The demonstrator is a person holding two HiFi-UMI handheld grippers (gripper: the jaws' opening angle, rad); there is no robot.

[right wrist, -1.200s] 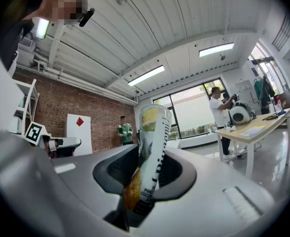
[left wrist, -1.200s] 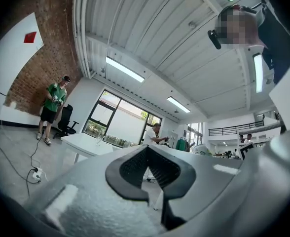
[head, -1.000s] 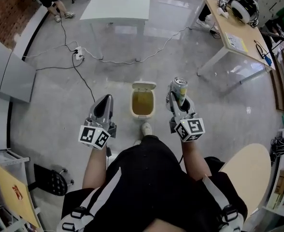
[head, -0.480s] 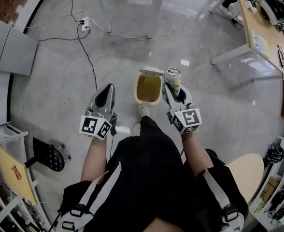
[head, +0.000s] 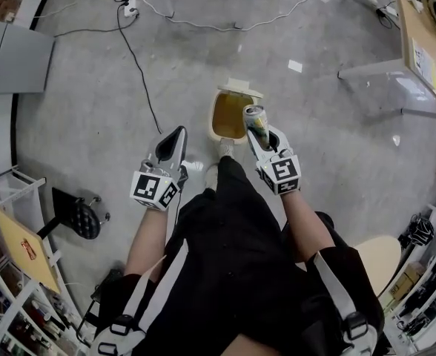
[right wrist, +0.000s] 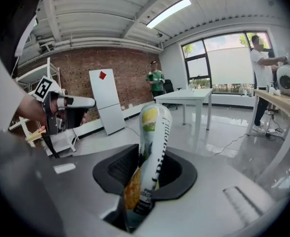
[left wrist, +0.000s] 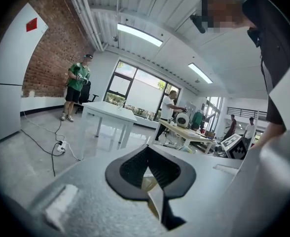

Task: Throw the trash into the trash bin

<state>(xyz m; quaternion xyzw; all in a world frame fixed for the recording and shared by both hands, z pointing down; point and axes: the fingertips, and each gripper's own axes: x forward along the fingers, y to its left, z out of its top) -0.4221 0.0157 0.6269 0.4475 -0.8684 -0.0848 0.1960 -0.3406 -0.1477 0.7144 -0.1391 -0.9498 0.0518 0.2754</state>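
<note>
A small cream trash bin (head: 219, 135) stands on the floor with its lid (head: 241, 88) flipped up and a yellowish liner showing inside. My right gripper (head: 260, 133) is shut on a tall drinks can (head: 256, 122), green and yellow with white print. The can leans forward over the bin's right rim. In the right gripper view the can (right wrist: 153, 142) stands up between the jaws of the right gripper (right wrist: 146, 168). My left gripper (head: 178, 135) hovers left of the bin, shut and empty; in its own view the left gripper (left wrist: 146, 168) has its pads meeting.
My shoe (head: 224, 149) rests at the bin's near edge. A power strip (head: 131, 7) with cables lies on the floor at the far left. A black stool (head: 81, 219) and a shelf rack (head: 10, 199) are at the left, a table leg (head: 377, 69) at the right. Other people stand far off.
Both grippers have sunk toward the floor. The can has come from beside the bin to over its right rim and tilted forward. The bin looks nearer in the head view.
</note>
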